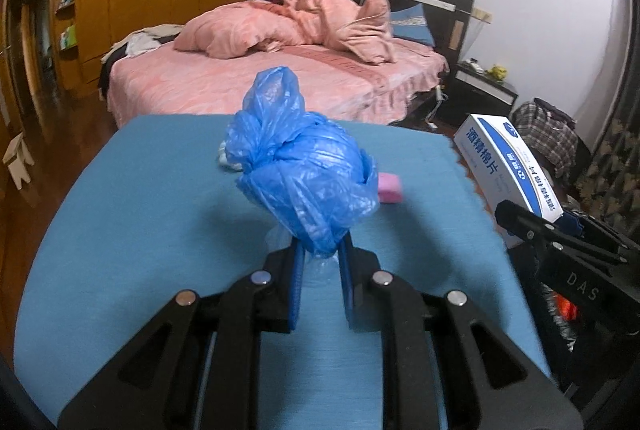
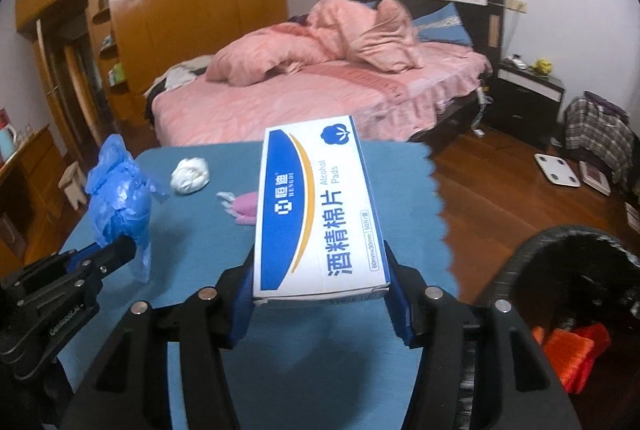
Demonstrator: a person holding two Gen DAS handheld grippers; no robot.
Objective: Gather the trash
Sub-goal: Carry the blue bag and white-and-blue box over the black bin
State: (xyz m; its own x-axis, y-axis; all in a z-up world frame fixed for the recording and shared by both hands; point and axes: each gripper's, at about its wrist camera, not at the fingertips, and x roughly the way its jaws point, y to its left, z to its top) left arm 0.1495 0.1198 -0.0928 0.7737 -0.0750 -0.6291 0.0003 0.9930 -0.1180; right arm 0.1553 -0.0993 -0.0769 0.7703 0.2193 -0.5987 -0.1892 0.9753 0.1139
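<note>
- Left gripper [image 1: 320, 258]: my fingers [image 1: 294, 282] pinch the bottom of a crumpled blue bag [image 1: 304, 166], held upright above the tabletop [image 1: 140, 230]. A bit of clear plastic shows betw. the fingers under the bag.
- From the right wrist view the same bag [image 2: 120, 190] sits at far left, my left gripper [image 2: 116, 254] clamped on its lower end.
- Right gripper [image 2: 320, 294]: fingers [image 2: 400, 306] spread fairly wide, gripping a white-and-blue box [image 2: 320, 214] of alcohol pads by its two long sides, near end betw. the fingers, far end pointing toward the bed [image 2: 320, 102].
- Left view: that box [image 1: 508, 170] at right, beyond the tabletop's right edge, w/ my right gripper [image 1: 532, 234] on it.
- On the blue tabletop [image 2: 200, 230]: white wad [image 2: 191, 171] near the far left side, well apart from the box.
- Pink item [image 2: 246, 208] just left of the box, partly hidden by it; can't tell what it is. In left view it peeks out right of the bag [image 1: 390, 188].
- Bin [image 2: 568, 294], dark rim, at lower right beside the tabletop, something orange [image 2: 572, 350] inside.
- Bkgd: pink bed, wooden wardrobe [image 2: 180, 10], scale [image 2: 558, 169] on the wood floor.
</note>
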